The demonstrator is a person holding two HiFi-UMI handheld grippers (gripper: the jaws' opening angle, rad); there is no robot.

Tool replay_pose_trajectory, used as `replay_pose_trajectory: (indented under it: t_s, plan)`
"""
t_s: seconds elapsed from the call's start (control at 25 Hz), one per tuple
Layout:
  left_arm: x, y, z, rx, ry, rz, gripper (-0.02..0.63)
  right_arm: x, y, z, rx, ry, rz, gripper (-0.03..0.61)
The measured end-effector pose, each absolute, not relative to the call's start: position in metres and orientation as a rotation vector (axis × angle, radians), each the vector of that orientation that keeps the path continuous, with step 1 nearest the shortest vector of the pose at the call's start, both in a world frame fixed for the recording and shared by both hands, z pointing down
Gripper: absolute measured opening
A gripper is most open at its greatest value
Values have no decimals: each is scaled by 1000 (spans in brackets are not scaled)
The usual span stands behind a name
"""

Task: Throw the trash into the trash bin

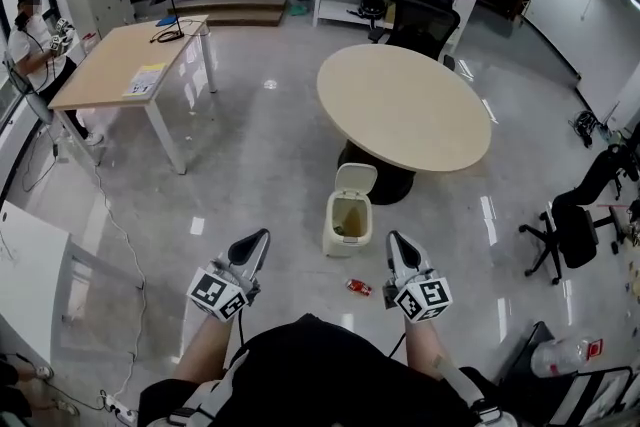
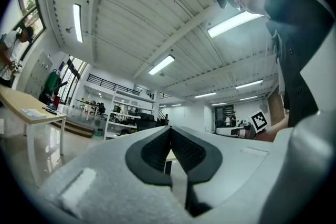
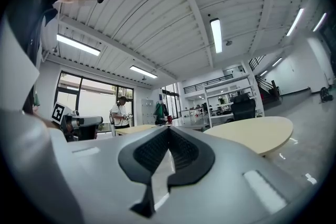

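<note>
the job is only starting: nothing is picked up yet. the left claw (image 1: 260, 237) is shut tight with nothing in it, and the right claw (image 1: 396, 239) is shut and empty too. the trash (image 1: 358, 287) is a small red wrapper on the floor, just left of the right claw and below it. the trash bin (image 1: 336, 241) stands between the 2 claws, a bit ahead, with its lid up. next, i think the right claw must open, dip down and pinch the wrapper.
</note>
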State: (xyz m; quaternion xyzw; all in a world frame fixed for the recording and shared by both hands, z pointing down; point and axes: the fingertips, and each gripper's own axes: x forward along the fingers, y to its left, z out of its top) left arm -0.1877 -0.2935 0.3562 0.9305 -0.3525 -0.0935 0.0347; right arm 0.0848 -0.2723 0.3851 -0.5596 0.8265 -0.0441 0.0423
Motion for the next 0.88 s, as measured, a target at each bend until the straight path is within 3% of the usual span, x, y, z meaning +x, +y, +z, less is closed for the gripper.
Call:
replay_pose_trajectory:
  t_s: [0.24,0.88]
  plan:
    - [-214,-298,370,2776,-1221,-288,2,93,-268,383,-1711,2486,-139,6]
    - [-176,-296,370,2801,-1134,-262,2,123,-247,387,-1826,2431,-121,5]
